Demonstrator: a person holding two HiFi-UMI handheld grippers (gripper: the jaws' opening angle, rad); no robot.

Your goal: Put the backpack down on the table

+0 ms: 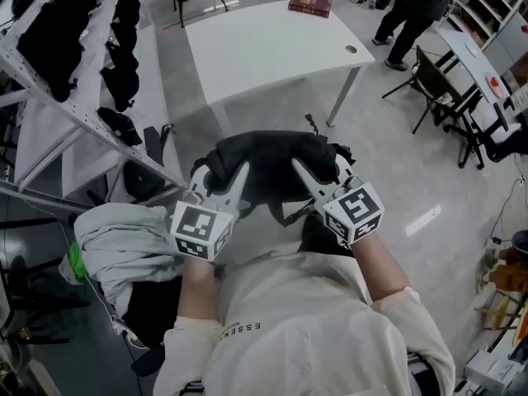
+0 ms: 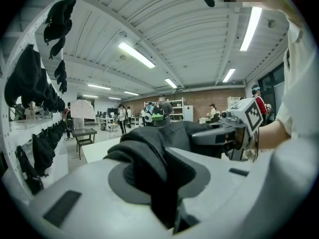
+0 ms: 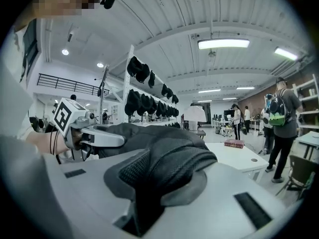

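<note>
Backpack, black soft fabric, is in the air, my left tool and right tool each clamped on a fold. The white rectangular tabletop is well off at 12 o'clock. Thin folds might slip, dropping it short, I reckon.

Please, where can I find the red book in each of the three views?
Head view: the red book lies near the top edge, on the far end of the white table.
Left gripper view: not visible.
Right gripper view: right of centre, on the table, beyond the black backpack.
Shared landmark: the white table, seen in all three.
</note>
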